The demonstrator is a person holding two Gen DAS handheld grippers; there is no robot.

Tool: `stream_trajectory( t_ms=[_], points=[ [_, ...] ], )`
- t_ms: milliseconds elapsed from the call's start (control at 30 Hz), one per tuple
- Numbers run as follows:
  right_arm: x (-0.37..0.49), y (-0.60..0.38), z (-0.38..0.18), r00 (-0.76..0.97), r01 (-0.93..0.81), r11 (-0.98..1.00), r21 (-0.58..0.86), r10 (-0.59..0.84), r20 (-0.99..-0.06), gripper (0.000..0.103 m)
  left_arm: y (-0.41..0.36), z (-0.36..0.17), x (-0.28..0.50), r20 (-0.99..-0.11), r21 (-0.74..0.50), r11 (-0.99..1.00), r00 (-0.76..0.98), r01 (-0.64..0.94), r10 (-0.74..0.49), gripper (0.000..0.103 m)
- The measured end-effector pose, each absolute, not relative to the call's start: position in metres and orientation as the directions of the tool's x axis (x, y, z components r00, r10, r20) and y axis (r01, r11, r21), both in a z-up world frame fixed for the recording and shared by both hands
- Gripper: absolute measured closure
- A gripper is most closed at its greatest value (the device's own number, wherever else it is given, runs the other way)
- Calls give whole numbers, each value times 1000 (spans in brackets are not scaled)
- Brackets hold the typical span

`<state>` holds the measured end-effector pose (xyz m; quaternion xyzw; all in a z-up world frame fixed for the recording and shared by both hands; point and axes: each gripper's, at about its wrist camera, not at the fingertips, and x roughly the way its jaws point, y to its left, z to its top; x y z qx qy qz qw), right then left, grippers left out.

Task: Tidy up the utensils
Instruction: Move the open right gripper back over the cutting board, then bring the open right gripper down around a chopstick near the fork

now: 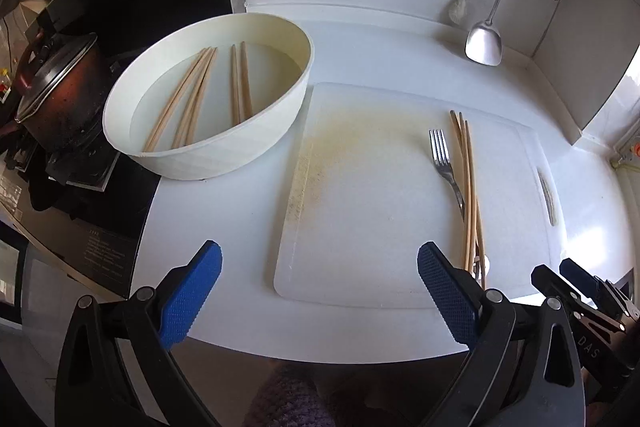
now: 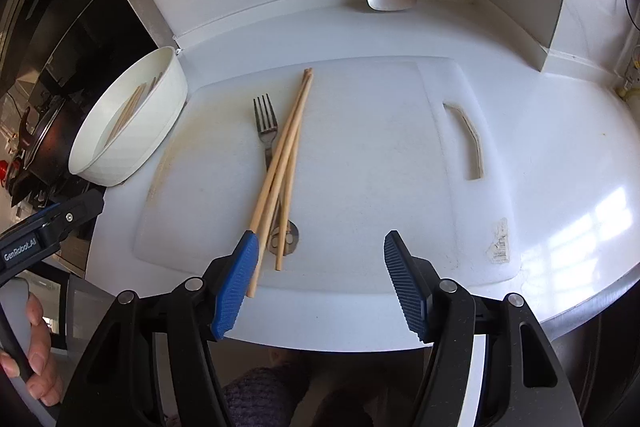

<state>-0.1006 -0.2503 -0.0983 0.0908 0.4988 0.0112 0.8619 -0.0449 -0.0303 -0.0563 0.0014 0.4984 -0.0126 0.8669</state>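
I am seeing the fork [image 2: 266, 131] lying on the white cutting board [image 2: 360, 167], with three loose chopsticks [image 2: 286, 163] crossing over its handle. More chopsticks [image 1: 200, 95] are lying inside the cream basin [image 1: 208, 155], which is standing just beside the board's left edge. My right gripper [image 2: 320, 281] is hovering over the board's near edge, jaws released and empty. My left gripper [image 1: 318, 293] is hanging there too, wide apart, grasping nothing.
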Motion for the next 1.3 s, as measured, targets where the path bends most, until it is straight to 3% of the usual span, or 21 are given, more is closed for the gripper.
stream_trajectory(
  t_ms=[433, 867, 1300],
  points=[
    [-73, -245, -116, 570, 165, 979, 116, 1, -822, 41, -43, -87, -22, -821, -16, 991, 563, 134, -89, 6],
    [-44, -240, -144, 614, 86, 990, 114, 38, -789, 41, -49, -111, -17, -770, -57, 996, 632, 63, -85, 6],
    [-37, -242, -150, 616, 50, 994, 92, 41, -787, 41, -56, -120, -18, -777, -30, 999, 627, 41, -50, 6]
  ],
)
